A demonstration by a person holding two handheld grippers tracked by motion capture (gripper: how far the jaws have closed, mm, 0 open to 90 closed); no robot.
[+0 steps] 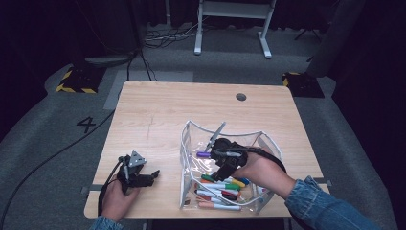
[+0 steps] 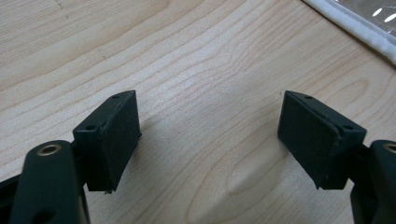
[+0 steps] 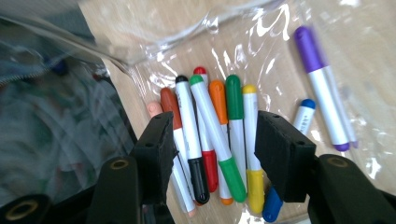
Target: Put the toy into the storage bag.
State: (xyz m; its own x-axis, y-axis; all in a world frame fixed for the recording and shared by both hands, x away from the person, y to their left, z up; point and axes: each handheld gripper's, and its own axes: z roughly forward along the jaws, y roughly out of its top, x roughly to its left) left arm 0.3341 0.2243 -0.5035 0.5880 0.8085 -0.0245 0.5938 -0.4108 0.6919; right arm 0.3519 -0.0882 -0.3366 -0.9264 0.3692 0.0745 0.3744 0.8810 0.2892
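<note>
A clear plastic pouch [image 1: 184, 143] with a white zip edge lies open on the wooden table [image 1: 153, 115]. Several coloured markers [image 1: 220, 189] lie side by side inside it, and a purple marker [image 1: 203, 154] rests apart from them. My right gripper [image 1: 220, 173] reaches into the pouch. In the right gripper view it [image 3: 212, 149] stands open above the markers, with a green marker [image 3: 215, 126] and a yellow one [image 3: 251, 130] below the gap, untouched. The purple marker [image 3: 322, 88] lies off to the right. My left gripper [image 1: 153, 175] rests open on bare wood [image 2: 208, 135].
The pouch's white edge [image 2: 355, 28] lies just beyond the left gripper. A round cable hole [image 1: 241, 97] sits near the table's far edge. Cables [image 1: 48, 158] trail across the grey floor, and a white desk frame [image 1: 232, 28] stands behind the table.
</note>
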